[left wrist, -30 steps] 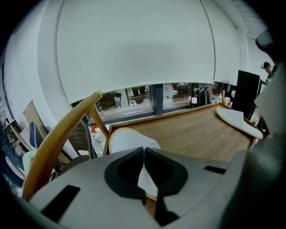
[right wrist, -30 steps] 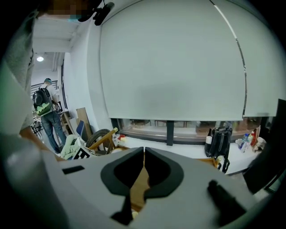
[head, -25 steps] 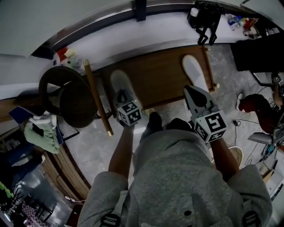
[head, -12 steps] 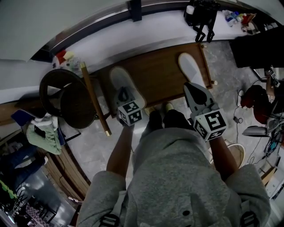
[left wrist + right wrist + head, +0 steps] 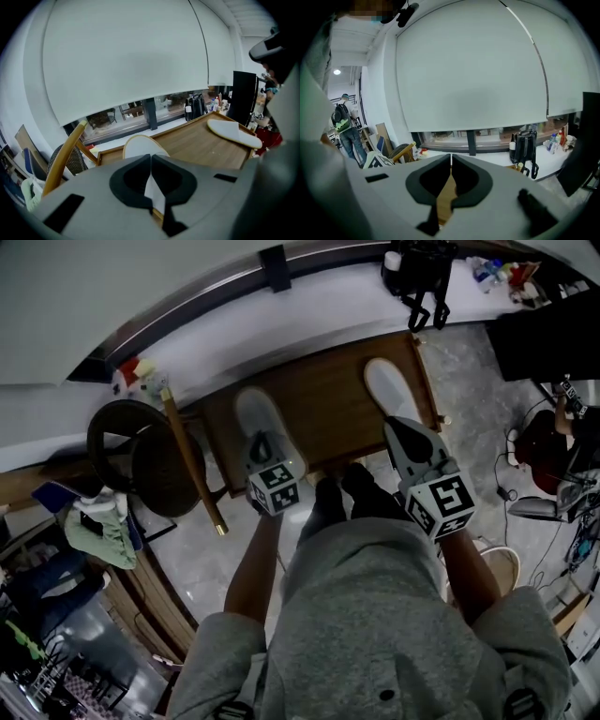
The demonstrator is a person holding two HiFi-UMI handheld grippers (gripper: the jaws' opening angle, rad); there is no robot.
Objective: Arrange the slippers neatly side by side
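Two white slippers lie apart on a brown wooden board (image 5: pixel 328 399): one at its left (image 5: pixel 261 416), one at its far right (image 5: pixel 391 390). My left gripper (image 5: pixel 264 439) hovers over the near end of the left slipper, jaws shut and empty. Shut and empty too, my right gripper (image 5: pixel 401 427) hangs just in front of the right slipper. In the left gripper view the near slipper (image 5: pixel 140 146) shows just beyond the shut jaws (image 5: pixel 151 159) and the other slipper (image 5: pixel 234 132) lies at the right. The right gripper view shows shut jaws (image 5: pixel 451 161) with only wood behind them.
A round wicker chair (image 5: pixel 141 451) with a wooden leg (image 5: pixel 190 465) stands left of the board. A black bag (image 5: pixel 417 273) sits on the white ledge behind it. My feet (image 5: pixel 347 493) stand at the board's near edge. Cables and gear clutter the floor at right (image 5: pixel 553 474).
The head view has drifted a little, so the board and slippers sit slightly further left. Both grippers stay shut and in about the same place.
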